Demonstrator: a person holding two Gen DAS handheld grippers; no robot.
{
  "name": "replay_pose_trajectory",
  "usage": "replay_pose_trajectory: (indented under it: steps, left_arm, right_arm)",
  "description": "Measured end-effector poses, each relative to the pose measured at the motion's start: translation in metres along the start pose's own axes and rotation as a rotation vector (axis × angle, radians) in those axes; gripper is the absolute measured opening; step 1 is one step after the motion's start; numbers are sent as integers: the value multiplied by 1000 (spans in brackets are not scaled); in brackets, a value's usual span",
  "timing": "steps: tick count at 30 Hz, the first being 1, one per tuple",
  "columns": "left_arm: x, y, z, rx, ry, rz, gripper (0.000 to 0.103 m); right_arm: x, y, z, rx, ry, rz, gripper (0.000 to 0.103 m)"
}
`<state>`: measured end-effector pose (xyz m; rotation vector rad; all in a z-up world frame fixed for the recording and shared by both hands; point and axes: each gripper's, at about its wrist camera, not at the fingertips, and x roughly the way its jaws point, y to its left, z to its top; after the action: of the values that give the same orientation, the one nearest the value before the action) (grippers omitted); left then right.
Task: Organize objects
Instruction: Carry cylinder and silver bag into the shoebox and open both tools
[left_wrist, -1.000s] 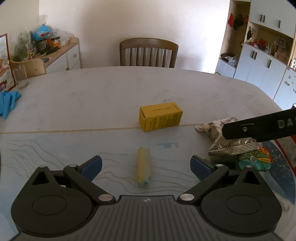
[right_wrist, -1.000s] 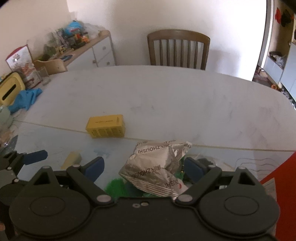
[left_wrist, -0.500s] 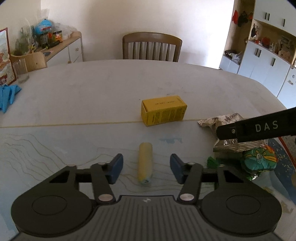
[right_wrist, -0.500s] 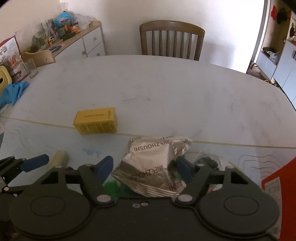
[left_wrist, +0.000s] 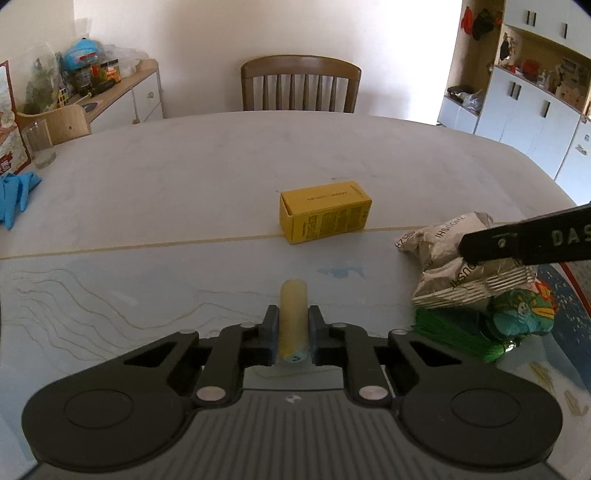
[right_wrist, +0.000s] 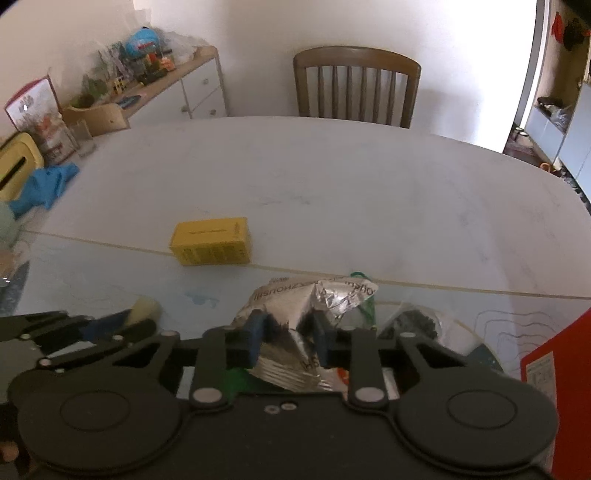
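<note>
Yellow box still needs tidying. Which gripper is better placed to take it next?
Neither is free: the left gripper is closing on the pale yellow tube, the right gripper on the silver bag. Once emptied, probably left: the yellow box lies straight ahead.

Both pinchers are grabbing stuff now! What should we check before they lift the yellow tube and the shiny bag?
1. Left gripper around the pale yellow tube: ok, its jaws are closing with the tube between the pads.
2. Tube centred in the grip: ok, it lies straight along the fingers.
3. Right gripper on the silver snack bag: ok, its jaws are closing and the foil is pinched between them.
4. Bag free of the green tassel and the other things under it: cannot tell, they lie tight together.
5. Yellow box out of the way: ok, it sits apart, farther up the table.
</note>
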<state>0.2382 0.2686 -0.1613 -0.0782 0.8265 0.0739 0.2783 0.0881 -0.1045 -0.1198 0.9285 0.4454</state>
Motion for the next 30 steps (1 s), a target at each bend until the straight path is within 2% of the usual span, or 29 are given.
replay_pose_trajectory:
  steps: [1, 3, 18, 24, 30]
  left_arm:
    - [-1, 0, 0, -3, 1, -2, 16]
    - [-2, 1, 0, -14, 2, -1, 16]
    - [-33, 5, -4, -49, -22, -40, 16]
    - [-52, -3, -2, -29, -27, -70, 16]
    - [-79, -28, 11, 24, -51, -126, 16]
  right_arm:
    - [-2, 1, 0, -15, -2, -5, 7]
    - [-6, 3, 0, -26, -9, -6, 3]
    - [-52, -3, -11, -40, -74, 41, 1]
    - [-80, -13, -17, -28, -88, 38, 1]
    - [-117, -35, -21, 13, -138, 38, 1]
